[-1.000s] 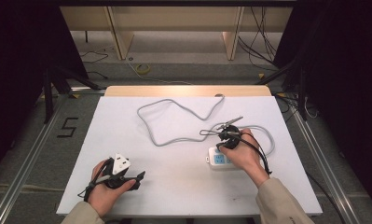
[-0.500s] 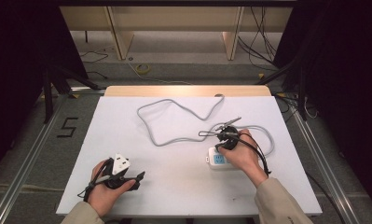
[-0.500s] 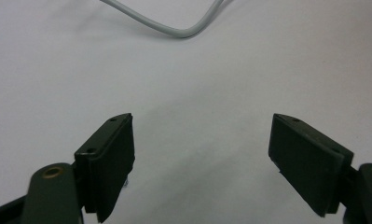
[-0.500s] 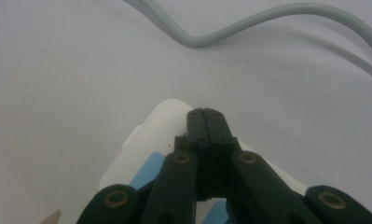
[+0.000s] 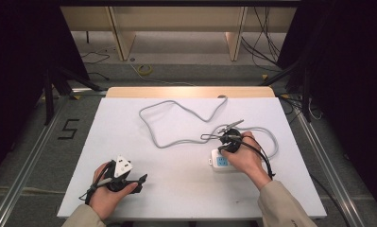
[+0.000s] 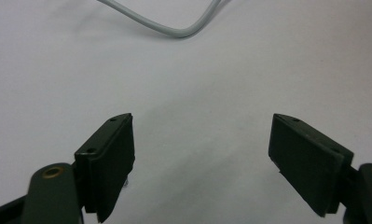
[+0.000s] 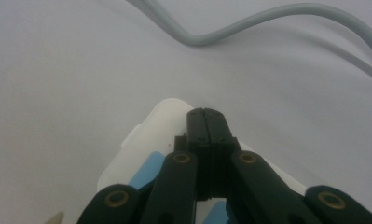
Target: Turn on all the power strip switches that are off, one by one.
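Note:
A white power strip (image 5: 218, 164) with blue socket faces lies right of the table's middle, partly under the person's right hand. My right gripper (image 5: 224, 149) hovers over its far end. In the right gripper view the strip (image 7: 158, 128) sits just beneath the right gripper (image 7: 205, 115), whose jaws are pressed together with nothing between them. The strip's grey cable (image 5: 176, 124) snakes in loops over the far half of the table. Near the front left edge my left gripper (image 5: 140, 179) stands open; its own view has the left gripper (image 6: 202, 128) spread wide over bare table, the cable (image 6: 176, 31) farther ahead.
The white table (image 5: 129, 137) has a wooden strip (image 5: 191, 91) along its far edge. Black cables (image 5: 266, 161) trail from the right gripper over the table. Dark frames and floor cables surround the table.

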Motion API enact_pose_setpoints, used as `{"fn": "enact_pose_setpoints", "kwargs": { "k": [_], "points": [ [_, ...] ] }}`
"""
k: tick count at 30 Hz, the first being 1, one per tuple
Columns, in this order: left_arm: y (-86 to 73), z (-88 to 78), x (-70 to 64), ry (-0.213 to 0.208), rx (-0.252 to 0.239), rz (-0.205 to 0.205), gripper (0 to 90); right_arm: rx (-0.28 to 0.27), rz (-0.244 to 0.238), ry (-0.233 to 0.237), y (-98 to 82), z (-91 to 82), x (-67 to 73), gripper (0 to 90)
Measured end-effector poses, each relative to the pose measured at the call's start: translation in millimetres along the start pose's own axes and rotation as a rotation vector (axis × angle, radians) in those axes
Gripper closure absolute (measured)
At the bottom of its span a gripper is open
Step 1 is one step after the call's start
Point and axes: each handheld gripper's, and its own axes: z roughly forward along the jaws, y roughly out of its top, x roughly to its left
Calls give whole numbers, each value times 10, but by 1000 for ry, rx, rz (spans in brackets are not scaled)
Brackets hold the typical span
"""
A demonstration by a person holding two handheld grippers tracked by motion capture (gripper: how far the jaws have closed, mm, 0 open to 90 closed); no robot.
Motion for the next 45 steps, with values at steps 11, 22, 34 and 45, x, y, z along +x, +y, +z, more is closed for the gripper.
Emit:
{"fn": "enact_pose_setpoints", "kwargs": {
  "k": [11, 22, 34, 45],
  "points": [
    [-1, 1, 2, -1, 1, 2, 225, -25, -1, 8, -21, -14, -11, 900],
    [0, 6, 4, 0, -1, -1, 225, -73, -3, 15, -52, -119, -46, 853],
    [-3, 0, 5, 2, -2, -3, 225, -144, -28, 46, -137, -223, -97, 763],
    [-3, 1, 3, 2, 0, -2, 225, -214, -42, 64, -284, -282, -124, 688]
  ]
}}
